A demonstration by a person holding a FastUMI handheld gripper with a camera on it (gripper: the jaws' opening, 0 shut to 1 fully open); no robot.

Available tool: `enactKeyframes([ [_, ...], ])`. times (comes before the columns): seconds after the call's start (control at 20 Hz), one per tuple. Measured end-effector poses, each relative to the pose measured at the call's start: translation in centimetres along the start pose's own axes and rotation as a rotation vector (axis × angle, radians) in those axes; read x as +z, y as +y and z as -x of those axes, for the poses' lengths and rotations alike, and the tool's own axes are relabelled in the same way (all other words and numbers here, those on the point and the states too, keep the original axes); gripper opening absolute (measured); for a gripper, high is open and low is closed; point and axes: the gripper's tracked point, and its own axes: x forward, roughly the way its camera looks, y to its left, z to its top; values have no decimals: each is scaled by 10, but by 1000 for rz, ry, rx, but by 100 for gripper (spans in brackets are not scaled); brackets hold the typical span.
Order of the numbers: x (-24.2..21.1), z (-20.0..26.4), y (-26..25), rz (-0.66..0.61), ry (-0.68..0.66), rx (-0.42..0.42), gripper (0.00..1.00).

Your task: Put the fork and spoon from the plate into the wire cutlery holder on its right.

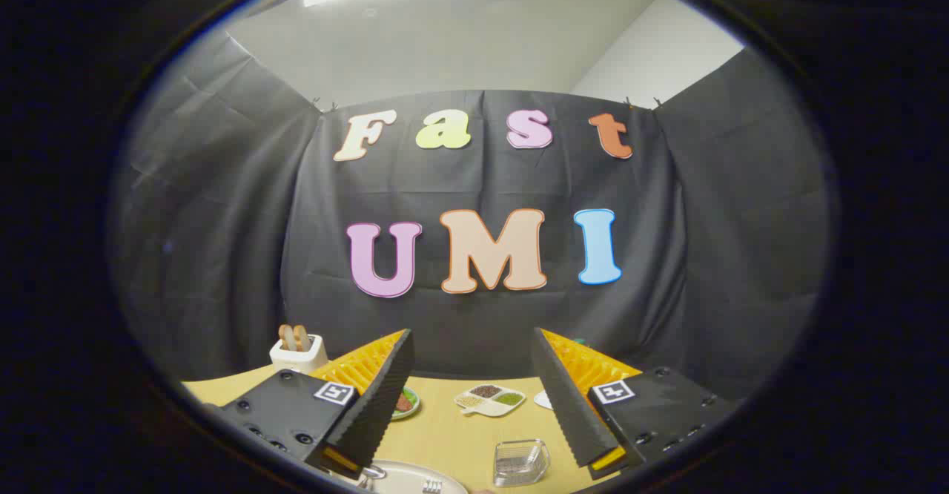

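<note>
My gripper (471, 334) is open and held well above the table, with nothing between its fingers. Far below the fingers, at the near table edge, lies the white plate (404, 475). On it show the tines of the fork (431, 486) and part of the spoon (372, 472); the rest of both is cut off. To the plate's right stands the small square see-through cutlery holder (521, 463), with nothing seen in it. It sits just inside the right finger (563, 397).
On the light wooden table (452, 435), a white toaster (298, 351) with bread slices stands at the back left. A divided dish of grains (489, 399) and a small green-rimmed dish (405, 403) lie farther back, between the fingers.
</note>
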Motion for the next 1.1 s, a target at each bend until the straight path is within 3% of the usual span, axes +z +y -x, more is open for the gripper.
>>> enactKeyframes([
  [1.1,-29,-11,14,15,73,67,100],
])
